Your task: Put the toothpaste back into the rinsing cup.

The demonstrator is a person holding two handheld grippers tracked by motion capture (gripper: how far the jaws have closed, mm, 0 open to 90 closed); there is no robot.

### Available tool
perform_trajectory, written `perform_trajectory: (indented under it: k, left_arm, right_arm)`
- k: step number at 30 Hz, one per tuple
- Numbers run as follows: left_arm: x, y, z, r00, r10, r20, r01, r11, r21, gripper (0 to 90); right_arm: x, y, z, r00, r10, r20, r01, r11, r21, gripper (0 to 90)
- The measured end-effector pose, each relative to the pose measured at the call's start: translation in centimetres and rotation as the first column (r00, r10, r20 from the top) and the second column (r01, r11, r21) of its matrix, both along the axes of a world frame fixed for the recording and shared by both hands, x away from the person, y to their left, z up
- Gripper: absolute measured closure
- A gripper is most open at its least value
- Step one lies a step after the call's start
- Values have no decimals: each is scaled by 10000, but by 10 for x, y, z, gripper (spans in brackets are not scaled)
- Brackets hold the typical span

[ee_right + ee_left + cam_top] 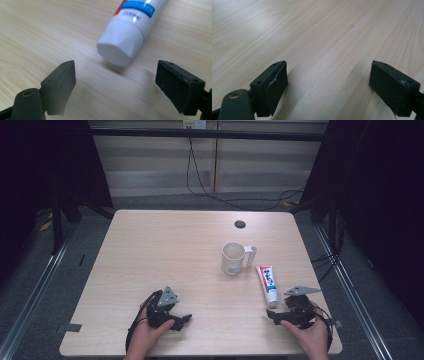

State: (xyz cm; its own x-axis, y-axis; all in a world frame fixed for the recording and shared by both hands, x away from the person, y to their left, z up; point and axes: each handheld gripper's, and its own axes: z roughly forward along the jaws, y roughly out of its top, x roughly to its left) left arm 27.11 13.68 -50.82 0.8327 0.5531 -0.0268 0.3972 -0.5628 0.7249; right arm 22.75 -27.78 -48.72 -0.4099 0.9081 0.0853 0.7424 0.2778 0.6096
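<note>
A white toothpaste tube (267, 284) with red and blue print lies flat on the wooden table (165, 250), its cap toward the person. Just left of its far end stands a white mug (234, 258), upright, handle to the right. My right gripper (274, 316) rests on the table near the front right, open, a little short of the cap. In the right gripper view the tube's cap (121, 46) lies just beyond my right gripper (115, 72), with nothing between the jaws. My left gripper (184, 320) sits at the front left, open; in the left gripper view bare wood lies before my left gripper (329, 73).
A dark round cable hole (240, 224) sits near the table's far edge. Cables hang down the wall behind the table. Dark frame posts stand at both sides of the table, and metal floor rails run along both sides.
</note>
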Motion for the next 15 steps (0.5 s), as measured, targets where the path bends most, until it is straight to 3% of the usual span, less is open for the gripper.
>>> perform_trajectory:
  k: [5,15]
  left_arm:
    - [0,0,0,10000,6,38,-6,10000,40,150]
    - [0,0,0,10000,-12,41,12,10000,23,149]
  right_arm:
    - [15,2,13,9993,-258,-278,246,9988,-415,175]
    - [41,7,23,9980,-455,-444,442,9986,-306,220]
